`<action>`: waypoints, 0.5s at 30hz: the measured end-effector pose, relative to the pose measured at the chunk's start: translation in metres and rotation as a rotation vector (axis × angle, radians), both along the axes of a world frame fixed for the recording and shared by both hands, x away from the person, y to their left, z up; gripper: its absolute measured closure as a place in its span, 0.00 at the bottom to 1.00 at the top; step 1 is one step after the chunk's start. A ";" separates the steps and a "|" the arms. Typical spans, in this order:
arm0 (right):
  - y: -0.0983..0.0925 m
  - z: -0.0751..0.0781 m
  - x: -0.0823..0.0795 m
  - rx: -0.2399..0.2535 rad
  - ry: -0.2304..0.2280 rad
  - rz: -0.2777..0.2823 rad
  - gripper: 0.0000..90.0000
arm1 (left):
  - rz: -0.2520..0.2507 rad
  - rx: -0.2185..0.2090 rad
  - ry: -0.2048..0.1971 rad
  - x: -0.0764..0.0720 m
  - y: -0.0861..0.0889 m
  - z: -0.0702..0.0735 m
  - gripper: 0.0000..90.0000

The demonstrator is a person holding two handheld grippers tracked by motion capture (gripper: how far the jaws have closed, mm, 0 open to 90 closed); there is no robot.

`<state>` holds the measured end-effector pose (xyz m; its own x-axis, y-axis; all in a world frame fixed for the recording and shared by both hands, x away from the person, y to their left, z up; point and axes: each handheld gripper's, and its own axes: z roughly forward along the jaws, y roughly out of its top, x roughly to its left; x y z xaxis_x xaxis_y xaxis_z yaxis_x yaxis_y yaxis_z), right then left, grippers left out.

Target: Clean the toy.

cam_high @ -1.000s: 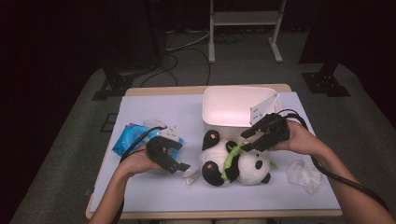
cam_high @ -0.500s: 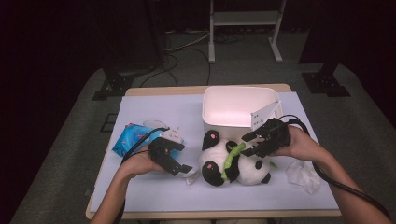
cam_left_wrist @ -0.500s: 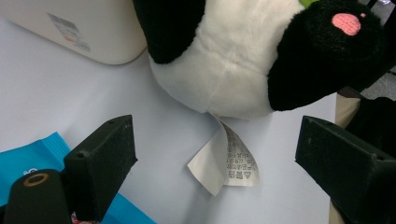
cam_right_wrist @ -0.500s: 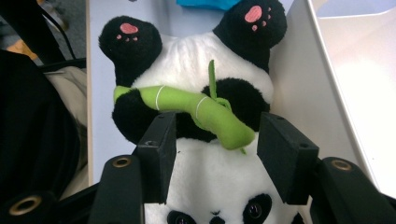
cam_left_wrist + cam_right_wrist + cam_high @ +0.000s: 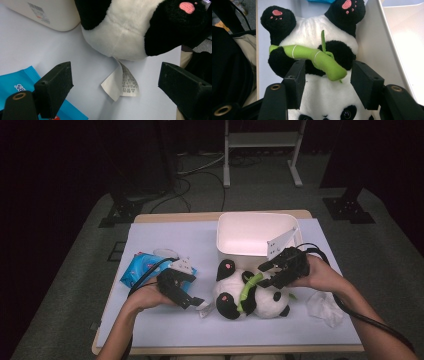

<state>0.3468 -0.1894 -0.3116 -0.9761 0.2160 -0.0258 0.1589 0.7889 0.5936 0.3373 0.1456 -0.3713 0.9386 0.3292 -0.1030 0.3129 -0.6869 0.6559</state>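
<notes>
A black-and-white panda plush [image 5: 270, 304] lies on its back on the pale table [image 5: 165, 240], hugging a green bamboo stick [image 5: 248, 287]. My right gripper [image 5: 265, 274] hovers over its chest. In the right gripper view the panda [image 5: 312, 25] lies below my right gripper [image 5: 329, 72], whose jaws have just been opening. The bamboo's [image 5: 312, 56] tip lies between them, untouched by the pads. My left gripper [image 5: 195, 302] is open at the panda's feet end. In the left gripper view the left gripper [image 5: 115, 75] frames the panda's [image 5: 120, 32] white sewn-in tag [image 5: 123, 83].
A white bin [image 5: 220, 237] stands just behind the panda, its wall [image 5: 374, 45] touching the plush. A blue wipes pack [image 5: 137, 267] lies left of my left hand. A crumpled white tissue [image 5: 325, 306] sits by my right forearm.
The right gripper's jaws stand slightly wider over the panda than before. Both hands have kept their places, and the panda has not shifted.
</notes>
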 end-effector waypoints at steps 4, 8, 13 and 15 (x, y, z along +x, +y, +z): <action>0.003 -0.004 0.001 -0.019 0.001 -0.002 0.50 | -0.005 0.009 -0.003 0.000 0.000 0.000 0.13; 0.005 -0.007 0.002 -0.023 0.008 0.001 0.51 | -0.003 0.008 -0.005 -0.001 0.000 0.000 0.13; 0.009 -0.010 0.003 -0.020 0.015 0.008 0.57 | -0.001 0.006 0.005 0.000 0.001 -0.003 0.13; 0.010 -0.010 0.002 -0.016 0.018 0.005 0.58 | -0.002 0.001 0.007 0.000 0.001 -0.004 0.13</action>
<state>0.3492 -0.1794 -0.3218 -0.9775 0.2108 -0.0120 0.1652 0.7993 0.5778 0.3376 0.1469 -0.3751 0.9384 0.3277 -0.1094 0.3164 -0.6880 0.6531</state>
